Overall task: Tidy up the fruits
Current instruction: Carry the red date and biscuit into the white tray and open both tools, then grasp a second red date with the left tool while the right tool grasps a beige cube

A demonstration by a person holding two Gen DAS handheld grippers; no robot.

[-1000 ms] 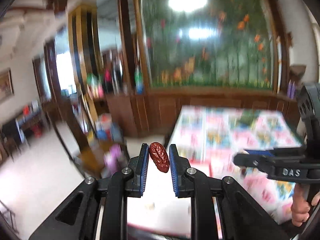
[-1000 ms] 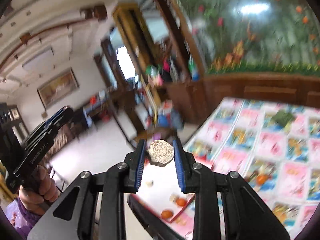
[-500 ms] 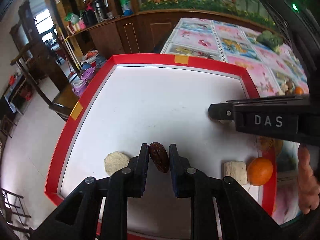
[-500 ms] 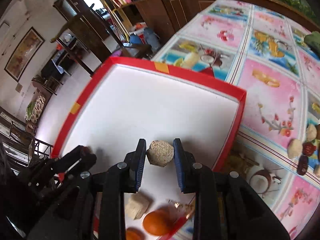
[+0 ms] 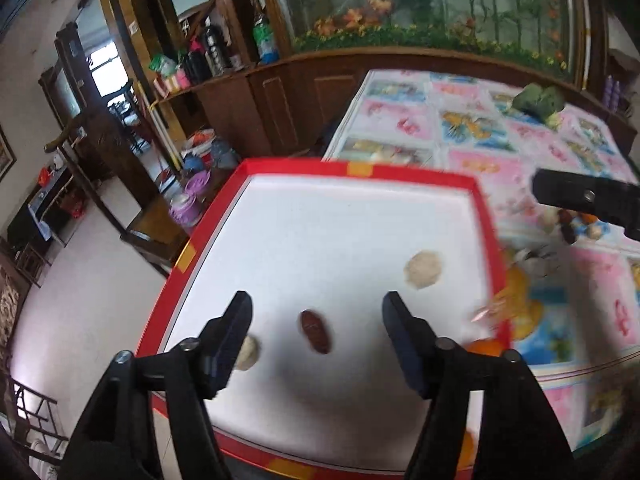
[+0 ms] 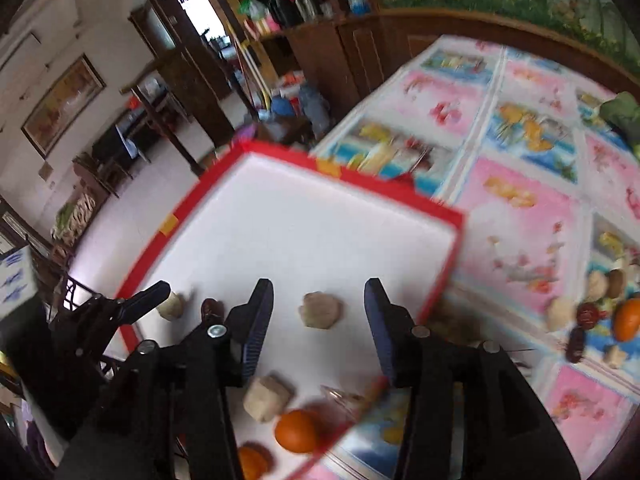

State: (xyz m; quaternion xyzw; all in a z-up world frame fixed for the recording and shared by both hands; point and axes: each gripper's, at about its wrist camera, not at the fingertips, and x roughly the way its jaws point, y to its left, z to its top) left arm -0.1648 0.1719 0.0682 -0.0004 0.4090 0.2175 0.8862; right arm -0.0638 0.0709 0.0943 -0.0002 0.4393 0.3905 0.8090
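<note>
**Both tongs opening over the red-rimmed tray**

Your left tongs point steeply down at the tray, and their jaws are opening: they stand wide apart, and the dark red wrinkled date lies on the white floor between them, touched by neither pad. Your right tongs tilt down at much the same angle, jaws also opening, with the pale beige hexagonal puffed cake lying free between them, clear of both blue pads.

The square white tray with the red rim holds several pieces. In the left view a second pale round cake peeks out just behind the left jaw, and the hexagonal cake sits farther to the right. In the right view a beige cube-shaped cake lies near the right tongs' base, touching or almost touching a round orange fruit; another orange fruit shows at the bottom edge.

The tray rests on a bench covered with a pink and blue picture-print cloth. To the right on that cloth sits a loose cluster of cakes, dates and an orange. A green leafy vegetable lies at the far end. Beyond stand dark wooden cabinets and a flower mural.
</note>
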